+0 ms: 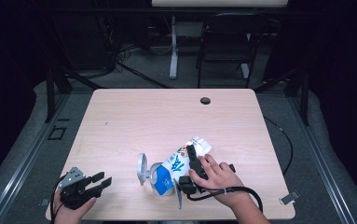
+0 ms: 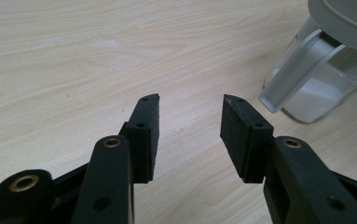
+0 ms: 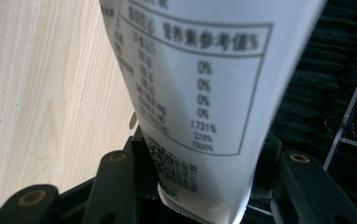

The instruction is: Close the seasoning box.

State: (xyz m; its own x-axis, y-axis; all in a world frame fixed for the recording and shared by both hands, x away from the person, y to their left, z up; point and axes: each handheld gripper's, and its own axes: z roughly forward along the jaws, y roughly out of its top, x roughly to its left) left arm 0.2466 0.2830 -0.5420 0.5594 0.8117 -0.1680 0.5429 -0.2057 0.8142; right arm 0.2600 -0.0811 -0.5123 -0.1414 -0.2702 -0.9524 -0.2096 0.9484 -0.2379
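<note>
Pouch (image 1: 181,161), white with blue and green print, lies tilted in the high view near the table's (image 1: 134,116) front edge, a little right of its middle, with its lower end over a clear container (image 1: 160,179). The right gripper (image 1: 194,156) lies along the pouch under the person's right hand (image 1: 218,177), its jaws gripping the pouch from both sides. A grey lid (image 1: 142,169) stands on edge just left of the container. The left gripper (image 1: 102,181) rests near the front left corner in the left hand (image 1: 71,207), well apart from the pouch.

Seen from the left gripper view, the left gripper (image 2: 190,121) has its jaws spread with only bare wood between them; the clear container with its grey handle (image 2: 306,74) stands ahead to the right.

Along the right gripper view, the pouch's printed back (image 3: 199,98) sits between the jaws of the right gripper (image 3: 199,186), both pads pressed against its sides, with the table's edge beside it.
</note>
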